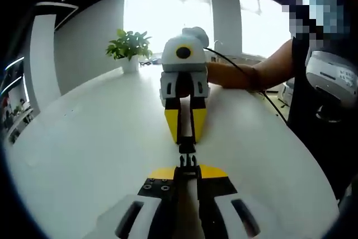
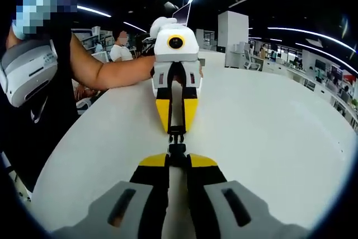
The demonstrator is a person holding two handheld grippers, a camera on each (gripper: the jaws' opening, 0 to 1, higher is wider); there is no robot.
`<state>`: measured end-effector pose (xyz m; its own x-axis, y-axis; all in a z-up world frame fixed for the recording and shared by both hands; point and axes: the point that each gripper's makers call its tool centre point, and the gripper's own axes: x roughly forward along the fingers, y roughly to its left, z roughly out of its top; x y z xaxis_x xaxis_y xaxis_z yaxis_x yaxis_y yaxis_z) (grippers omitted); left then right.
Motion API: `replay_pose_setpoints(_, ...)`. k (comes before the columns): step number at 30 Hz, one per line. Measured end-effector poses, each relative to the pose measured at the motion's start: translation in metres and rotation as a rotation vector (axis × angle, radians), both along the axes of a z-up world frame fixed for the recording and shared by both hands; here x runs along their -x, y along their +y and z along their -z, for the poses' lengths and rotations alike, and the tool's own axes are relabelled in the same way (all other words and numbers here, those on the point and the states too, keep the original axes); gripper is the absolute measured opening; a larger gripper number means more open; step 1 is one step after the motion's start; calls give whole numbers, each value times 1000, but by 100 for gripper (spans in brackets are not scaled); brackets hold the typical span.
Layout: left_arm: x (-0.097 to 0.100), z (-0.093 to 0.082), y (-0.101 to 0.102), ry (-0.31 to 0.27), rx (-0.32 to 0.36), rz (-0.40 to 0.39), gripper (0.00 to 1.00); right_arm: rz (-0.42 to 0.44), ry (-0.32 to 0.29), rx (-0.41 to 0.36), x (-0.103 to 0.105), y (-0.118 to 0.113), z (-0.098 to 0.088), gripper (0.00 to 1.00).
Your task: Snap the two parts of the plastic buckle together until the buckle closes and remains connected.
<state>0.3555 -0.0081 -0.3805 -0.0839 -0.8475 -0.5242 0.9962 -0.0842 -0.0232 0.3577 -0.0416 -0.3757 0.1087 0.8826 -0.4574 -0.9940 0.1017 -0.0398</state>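
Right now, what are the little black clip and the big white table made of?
The clip looks like hard black plastic: thin, moulded and matt. The table has a smooth white top with a soft sheen, perhaps laminate or painted board; the look leaves that open.

Your left claw [image 1: 187,167] rises from 6 o'clock in the left gripper view, its 2 yellow-tipped jaws drawn close together, pinching a black buckle half [image 1: 187,160]. Your right claw [image 1: 186,132] faces it from 12 o'clock, jaws likewise narrowed on the other buckle half [image 1: 186,148], tips nearly nose to nose. In the right gripper view your right claw [image 2: 177,159] sits at 6 o'clock and your forearm [image 2: 112,71] reaches in from 9 o'clock to the opposing claw.
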Motion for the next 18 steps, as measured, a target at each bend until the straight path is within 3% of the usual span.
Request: replay_pose_setpoints(18,-3,0,-4,-3,18,-3,10,7,-12,-4,-1,2,0,10)
